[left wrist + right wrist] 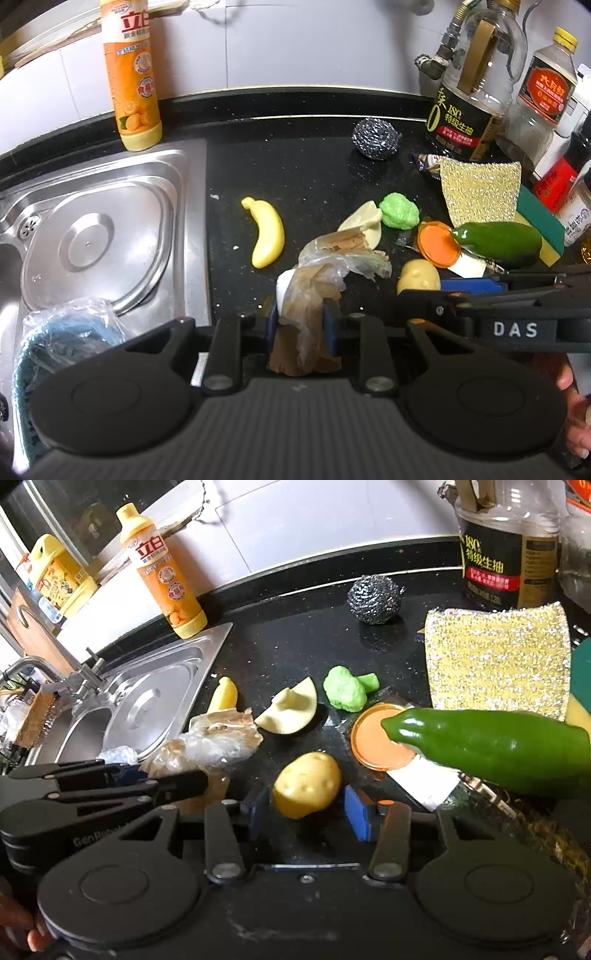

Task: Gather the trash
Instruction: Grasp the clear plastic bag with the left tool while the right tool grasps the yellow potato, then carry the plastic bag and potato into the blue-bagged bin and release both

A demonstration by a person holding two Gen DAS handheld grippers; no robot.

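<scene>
My left gripper (303, 318) is shut on a crumpled clear plastic bag with brown paper (317, 280), just above the black counter (303, 173); the bag also shows in the right wrist view (218, 742). My right gripper (308, 812) is open, its blue pads either side of a toy potato (306, 784), which shows in the left wrist view too (419, 277). An orange lid (373, 738) and a white wrapper (424, 779) lie under a green pepper (495, 749).
A steel sink with its lid (96, 236) is at the left, with a blue net in plastic (55, 332) and an orange detergent bottle (133, 74). A toy banana (267, 232), apple slice (291, 709), broccoli (347, 692), steel scourer (375, 138), sponges (495, 657) and sauce bottles (469, 99) crowd the counter.
</scene>
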